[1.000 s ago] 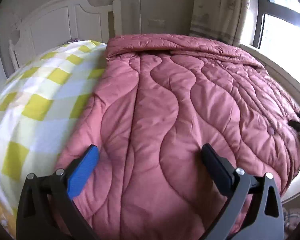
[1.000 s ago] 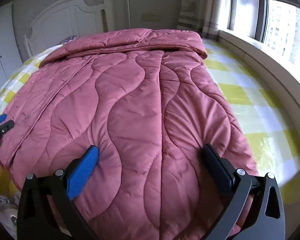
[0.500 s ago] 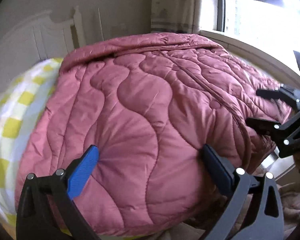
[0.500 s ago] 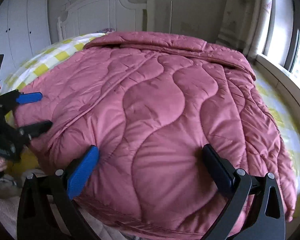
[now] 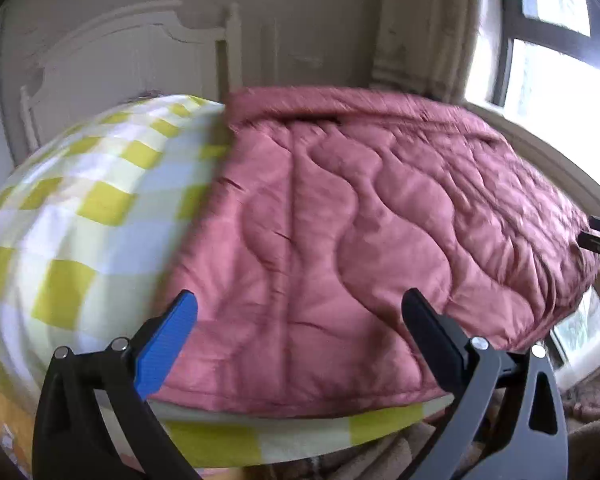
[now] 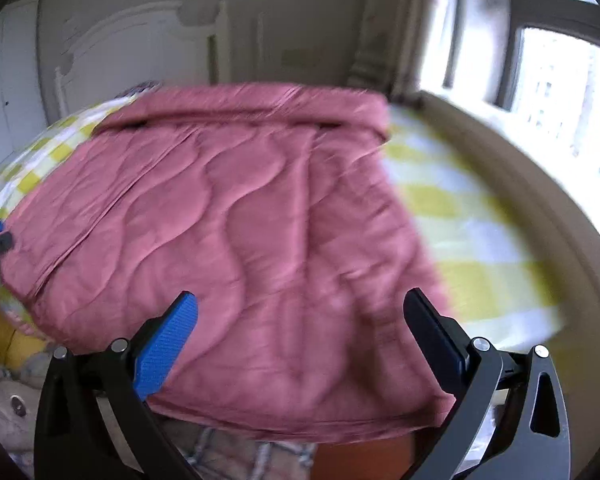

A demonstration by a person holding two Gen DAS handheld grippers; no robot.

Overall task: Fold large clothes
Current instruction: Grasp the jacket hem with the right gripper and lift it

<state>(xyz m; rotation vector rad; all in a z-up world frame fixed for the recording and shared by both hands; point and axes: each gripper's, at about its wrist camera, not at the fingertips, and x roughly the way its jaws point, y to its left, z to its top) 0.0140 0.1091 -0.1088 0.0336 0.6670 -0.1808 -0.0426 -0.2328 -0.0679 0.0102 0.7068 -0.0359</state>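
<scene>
Partly blurred pink quilt [image 6: 260, 240] (edges smeared), claws agape

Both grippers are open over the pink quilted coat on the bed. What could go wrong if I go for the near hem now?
1. The pink quilted coat is thick and already layered; an open right gripper may pinch only the top layer.
2. The hem overhangs the checked sheet, so the left gripper might snag the sheet too.
</scene>
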